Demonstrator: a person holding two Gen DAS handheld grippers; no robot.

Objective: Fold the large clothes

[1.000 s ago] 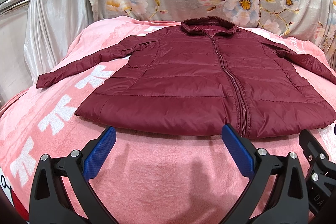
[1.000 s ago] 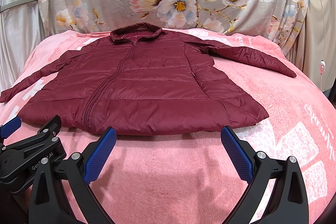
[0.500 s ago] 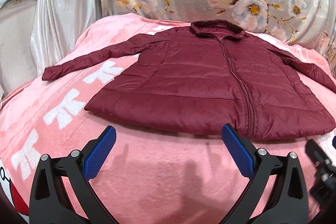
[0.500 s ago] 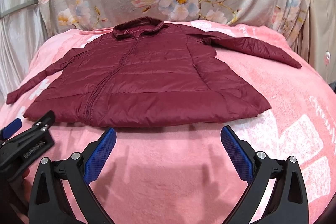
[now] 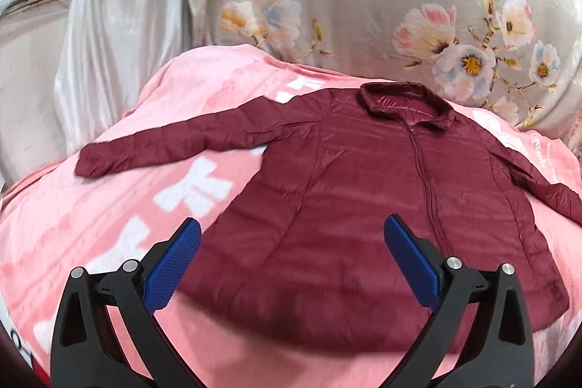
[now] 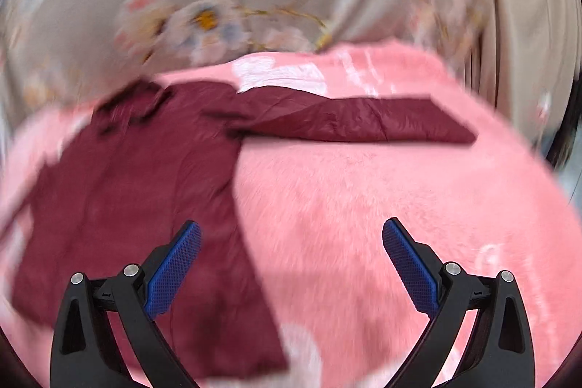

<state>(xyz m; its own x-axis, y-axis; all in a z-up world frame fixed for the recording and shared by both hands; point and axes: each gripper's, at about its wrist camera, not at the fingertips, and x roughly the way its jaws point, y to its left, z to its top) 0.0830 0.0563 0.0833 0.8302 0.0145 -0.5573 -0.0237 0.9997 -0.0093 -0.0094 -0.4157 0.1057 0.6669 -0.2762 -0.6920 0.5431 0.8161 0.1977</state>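
A maroon puffer jacket [image 5: 363, 206] is lying flat, sleeves spread, on the pink blanket [image 5: 91, 224], while the left gripper [image 5: 291, 264] and right gripper [image 6: 291, 264] are hovering above it wide apart, holding nothing.

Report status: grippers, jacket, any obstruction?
Both hand-held grippers open, left, right, holding nothing. Maroon jacket flat on pink blanket, zipped, sleeves spread, unfolded. Nothing in the way.

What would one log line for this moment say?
jacket: flat on blanket, unfolded | left gripper: jaws open, empty | right gripper: jaws open, empty
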